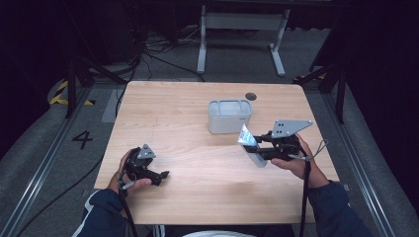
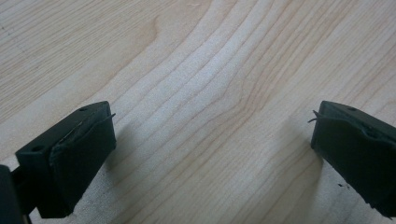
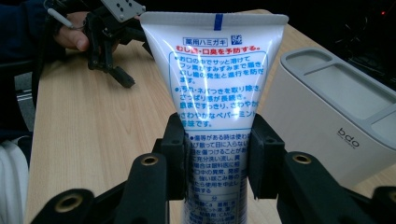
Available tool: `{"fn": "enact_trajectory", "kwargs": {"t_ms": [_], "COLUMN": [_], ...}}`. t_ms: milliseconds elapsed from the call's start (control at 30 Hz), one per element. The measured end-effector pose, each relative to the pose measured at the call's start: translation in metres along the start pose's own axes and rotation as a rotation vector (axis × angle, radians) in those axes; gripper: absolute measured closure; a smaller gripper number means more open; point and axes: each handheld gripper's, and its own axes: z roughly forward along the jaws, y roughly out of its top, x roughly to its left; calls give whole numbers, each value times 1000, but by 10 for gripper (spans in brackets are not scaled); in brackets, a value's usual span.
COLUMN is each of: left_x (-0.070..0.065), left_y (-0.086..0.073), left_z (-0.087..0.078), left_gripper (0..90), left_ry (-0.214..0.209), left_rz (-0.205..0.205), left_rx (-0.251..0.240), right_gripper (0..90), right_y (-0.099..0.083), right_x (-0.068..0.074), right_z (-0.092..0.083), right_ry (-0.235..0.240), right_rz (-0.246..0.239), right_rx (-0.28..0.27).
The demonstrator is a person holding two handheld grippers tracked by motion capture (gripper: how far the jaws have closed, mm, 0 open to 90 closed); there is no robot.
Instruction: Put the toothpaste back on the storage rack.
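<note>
Toothpaste tube (image 3: 217, 79) clamped in right gripper (image 3: 217, 158), lifted; not yet in grey organizer (image 1: 230, 116). Left gripper (image 2: 210, 140) open, idle.

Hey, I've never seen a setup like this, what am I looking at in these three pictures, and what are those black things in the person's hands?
A person sits at a wooden table holding a hand-operated two-jaw gripper in each hand. The high view looks down from above the person's side. The other two pictures come from small cameras riding on each gripper, looking along its jaws. The left gripper rests low over bare wood with its jaws wide apart, holding nothing. The right gripper is clamped on a white toothpaste tube, lifted off the table with its flat crimped end upward. Beside it stands a light grey container with compartments in its top.
</note>
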Motion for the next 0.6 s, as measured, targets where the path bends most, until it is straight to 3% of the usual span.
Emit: {"fn": "enact_trajectory", "kwargs": {"t_ms": [600], "left_x": [0], "left_y": [0], "left_z": [0], "left_gripper": [2], "left_ry": [1], "left_rz": [1], "left_rx": [-1], "right_gripper": [651], "right_y": [1], "right_x": [-3], "right_z": [-5], "right_ry": [-33], "right_rz": [6], "right_rx": [-54]}}
